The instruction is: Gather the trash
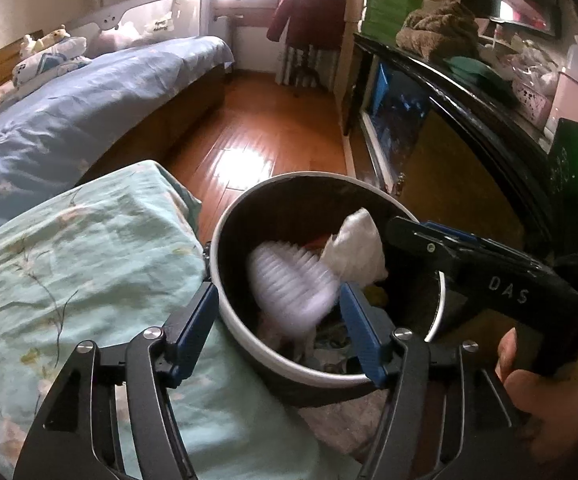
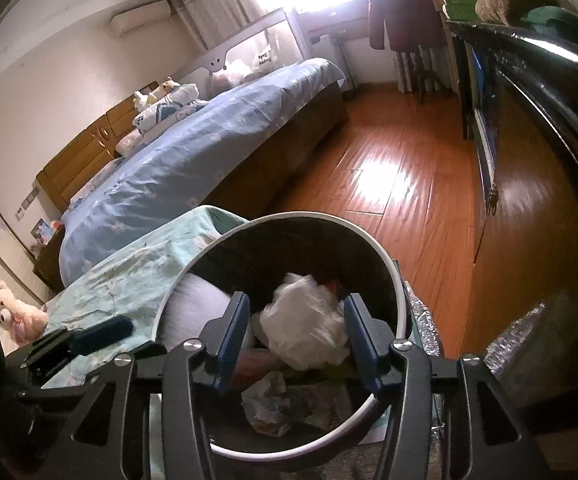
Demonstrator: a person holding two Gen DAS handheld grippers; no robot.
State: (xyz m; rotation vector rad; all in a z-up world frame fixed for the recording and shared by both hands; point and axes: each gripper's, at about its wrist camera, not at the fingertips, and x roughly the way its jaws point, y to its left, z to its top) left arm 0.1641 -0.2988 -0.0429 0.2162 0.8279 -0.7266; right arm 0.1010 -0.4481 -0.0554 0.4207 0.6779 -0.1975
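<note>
Presently, both tools hang over the trash bin [image 1: 329, 280], a dark round can with a white rim standing on the wooden floor [image 1: 265, 128] beside a mint floral bedcover [image 1: 81, 264]. The left tool [image 1: 277, 328] is spread wide, gripping nothing; a blurred white ribbed piece of trash [image 1: 293, 284] lies between its blue fingers [image 1: 359, 336] over the bin mouth, apparently loose and dropping. The right tool [image 2: 295, 336] is likewise released, its jaws flanking a crumpled white plastic bag [image 2: 305, 320] that rests on other litter inside the bin [image 2: 389, 264]; whether the pads touch the bag cannot be told.

Risks, as judged: the ribbed piece sits near the bin's nearer rim and could catch on it or glance off onto the bedcover. The two tools stand close together above one opening, so either could knock the other or tip the bin when withdrawn.

Legible writing: the letters "DAS" on the body of the right tool [image 1: 509, 292], seen from the left wrist. Other print, including that on the bed rail [image 2: 261, 56], is too small to read.
</note>
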